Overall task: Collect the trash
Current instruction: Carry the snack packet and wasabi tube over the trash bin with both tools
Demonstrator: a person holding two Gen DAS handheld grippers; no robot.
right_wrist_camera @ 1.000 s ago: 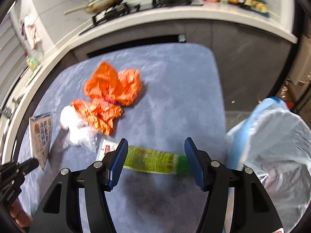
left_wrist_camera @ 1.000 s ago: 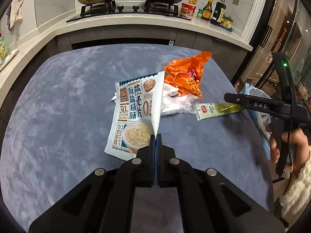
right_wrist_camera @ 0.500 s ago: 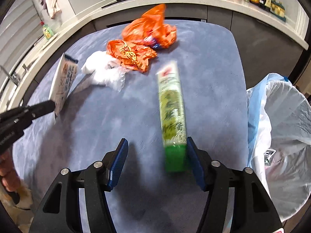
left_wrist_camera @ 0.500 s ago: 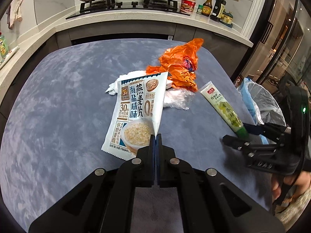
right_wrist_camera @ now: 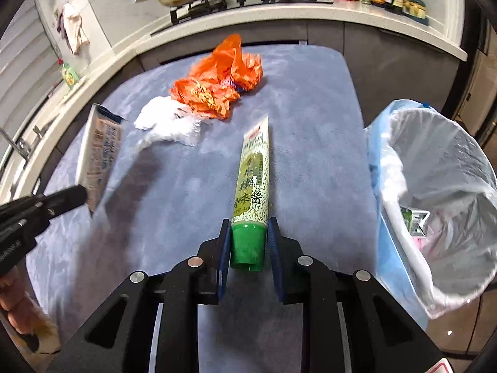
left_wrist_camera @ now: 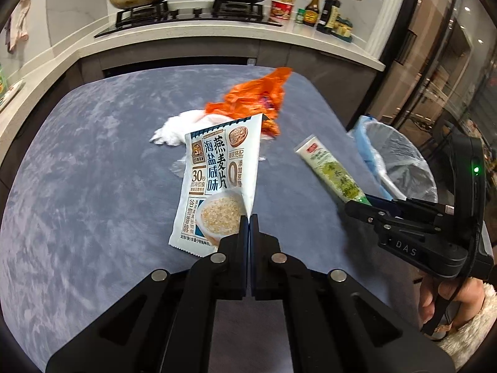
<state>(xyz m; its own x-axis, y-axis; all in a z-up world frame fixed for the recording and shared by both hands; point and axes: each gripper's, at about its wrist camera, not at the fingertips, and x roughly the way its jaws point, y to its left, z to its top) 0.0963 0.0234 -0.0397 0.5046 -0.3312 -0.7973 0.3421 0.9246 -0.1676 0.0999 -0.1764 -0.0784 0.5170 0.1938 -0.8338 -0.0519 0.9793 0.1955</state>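
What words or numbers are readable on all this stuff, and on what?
"燕麦片", "海盐咸味", "30秒": oatmeal sachet, held in the left gripper.
"DAS": right gripper, read in the left view.
Green tube, clamped by its cap: large characters, too blurred to read reliably.
Orange bags, counter bottles: unreadable.

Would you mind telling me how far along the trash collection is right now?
Done: some items already lie in the lined bin. In hand: left gripper pinches the oatmeal packet; right gripper clamps the green tube. Left: orange wrappers and white plastic.

Two close wrist views, shared table (left_wrist_camera: 93,171)
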